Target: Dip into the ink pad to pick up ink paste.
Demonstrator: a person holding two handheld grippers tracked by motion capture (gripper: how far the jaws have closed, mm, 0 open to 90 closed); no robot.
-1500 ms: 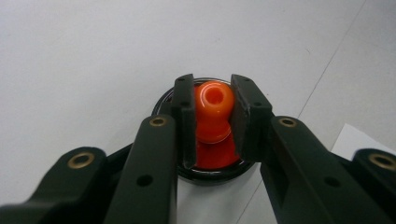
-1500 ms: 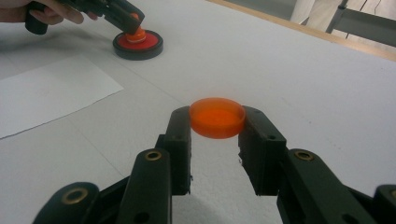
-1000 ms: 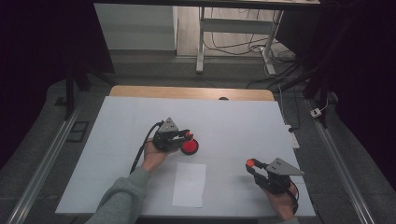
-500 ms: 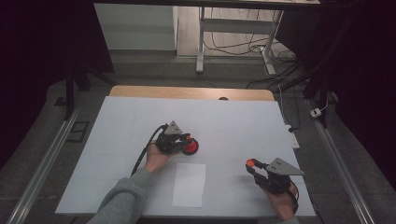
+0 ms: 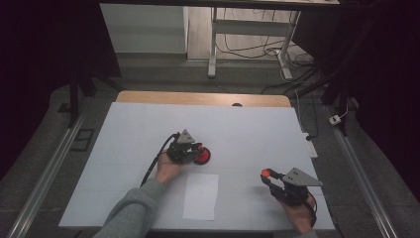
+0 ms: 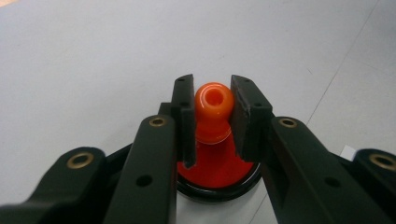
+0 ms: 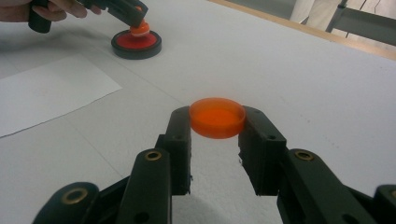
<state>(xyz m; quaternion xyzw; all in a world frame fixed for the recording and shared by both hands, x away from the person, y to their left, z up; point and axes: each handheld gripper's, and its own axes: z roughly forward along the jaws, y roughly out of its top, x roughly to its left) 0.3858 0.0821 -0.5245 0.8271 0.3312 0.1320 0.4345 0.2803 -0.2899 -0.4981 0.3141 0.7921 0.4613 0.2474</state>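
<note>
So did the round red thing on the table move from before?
Yes. The round red thing slid a little nearer the white paper sheet, gripped by the left gripper.

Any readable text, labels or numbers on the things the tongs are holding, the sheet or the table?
None: no text, label, brand or number can be read.
Round red pad in a black rim with an orange knob: plain.
Orange translucent round cap: plain.
White paper sheet: blank.
White tabletop: unmarked.
Black tongs, left and right: brass rivets, no lettering.
</note>
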